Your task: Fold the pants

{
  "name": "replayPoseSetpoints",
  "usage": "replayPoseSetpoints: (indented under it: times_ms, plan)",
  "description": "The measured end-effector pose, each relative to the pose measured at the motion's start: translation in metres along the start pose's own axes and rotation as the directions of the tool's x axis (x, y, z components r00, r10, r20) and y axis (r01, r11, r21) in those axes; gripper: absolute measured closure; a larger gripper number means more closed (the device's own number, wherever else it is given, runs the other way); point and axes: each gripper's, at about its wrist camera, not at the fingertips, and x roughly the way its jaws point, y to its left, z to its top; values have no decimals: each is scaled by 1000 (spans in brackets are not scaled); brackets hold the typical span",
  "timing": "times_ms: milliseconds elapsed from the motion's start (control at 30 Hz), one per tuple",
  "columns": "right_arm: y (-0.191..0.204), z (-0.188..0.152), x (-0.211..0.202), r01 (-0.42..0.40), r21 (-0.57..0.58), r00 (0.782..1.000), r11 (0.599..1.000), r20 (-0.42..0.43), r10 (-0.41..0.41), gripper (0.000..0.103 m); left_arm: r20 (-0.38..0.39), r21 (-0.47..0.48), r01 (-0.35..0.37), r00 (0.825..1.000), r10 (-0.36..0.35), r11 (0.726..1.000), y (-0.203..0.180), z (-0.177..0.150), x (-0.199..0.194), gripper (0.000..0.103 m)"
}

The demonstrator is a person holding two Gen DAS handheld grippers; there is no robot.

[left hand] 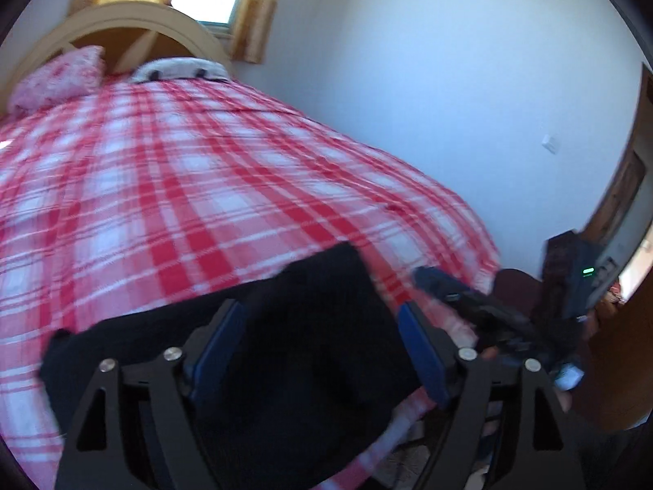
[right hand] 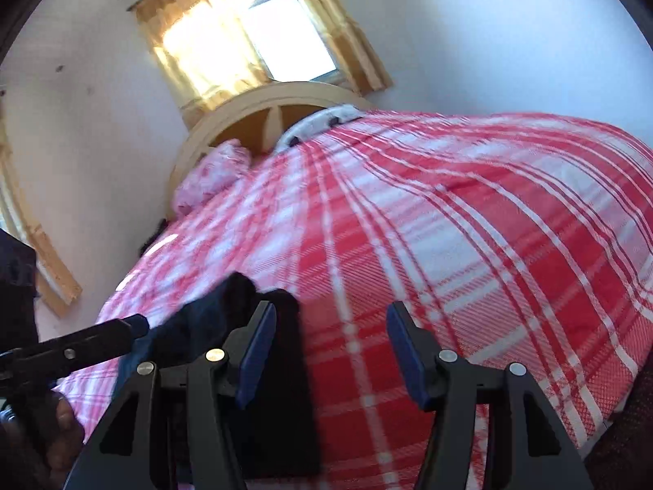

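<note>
Pants (left hand: pixel 294 326) under open left fingers (left hand: pixel 420 351), door (left hand: pixel 620 188) left view only, right fingers (right hand: pixel 404 347) open.

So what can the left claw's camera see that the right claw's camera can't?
Only the left wrist view shows the brown door, a wall switch, and the black pants spread between the open left claw.

Only the right wrist view shows the whole bright window, with both yellow curtains.

Both show the red plaid bedcover, the pink pillow, the arched headboard, the pants, and the other claw; the right claw is open over bare bedcover.
</note>
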Motion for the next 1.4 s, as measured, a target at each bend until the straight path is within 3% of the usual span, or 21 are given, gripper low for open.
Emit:
replayPoseSetpoints:
  times_ms: [100, 167, 233, 333, 433, 567, 633, 767, 800, 867, 967, 1033, 1167, 1267, 1400]
  plan:
    - [33, 0, -3, -106, -100, 994, 989, -36, 103, 45, 25, -41, -116, 993, 117, 992, 38, -23, -23, 13]
    - [49, -7, 10, -99, -133, 988, 986, -127, 83, 45, 21, -69, -194, 980, 196, 979, 61, -41, -32, 13]
    - [53, -17, 22, -97, -130, 976, 987, -206, 69, 45, 1, -100, -287, 957, 289, 953, 79, -56, -34, 11]
    - [59, -24, 24, -53, -172, 975, 984, -224, 13, 90, -29, -128, -340, 940, 339, 932, 93, -75, -33, 11]
    - [51, -22, 15, -54, -127, 975, 990, -221, 25, 91, -35, -128, -339, 941, 338, 932, 92, -83, -28, 3]
    - [32, -25, 19, -2, -92, 973, 996, -232, -20, 92, -51, -125, -335, 942, 331, 934, 94, -90, -16, 0]
    - [25, -28, 29, -3, -82, 961, 997, -276, -19, 91, -49, -156, -312, 950, 308, 937, 98, -91, -16, 0]
    - [29, -24, 29, -5, -106, 966, 994, -258, -23, 88, -54, -202, -281, 960, 276, 938, 108, -95, -18, 0]
    - [30, -22, 26, 5, -117, 966, 993, -257, -35, 86, -56, -209, -282, 959, 277, 936, 109, -96, -18, 0]
    - [34, -13, 17, 66, -170, 971, 983, -217, -103, 67, -58, -217, -283, 959, 277, 934, 110, -97, -21, 0]
    - [35, 9, -1, 99, -175, 980, 980, -151, -127, 63, -70, -224, -288, 958, 280, 931, 111, -99, -23, 0]
    - [42, 25, -8, 80, -178, 986, 981, -129, -103, 59, -75, -224, -287, 958, 277, 931, 113, -99, -24, 0]
    - [77, 43, 6, -26, -239, 984, 971, -175, -17, 56, -88, -231, -281, 960, 268, 931, 115, -103, -27, 0]
    - [112, 44, 37, -129, -270, 963, 954, -265, 56, 56, -92, -224, -280, 960, 265, 933, 116, -104, -28, 0]
    - [161, 34, 76, -220, -342, 925, 914, -371, 84, 56, -95, -214, -280, 960, 265, 936, 115, -105, -28, 0]
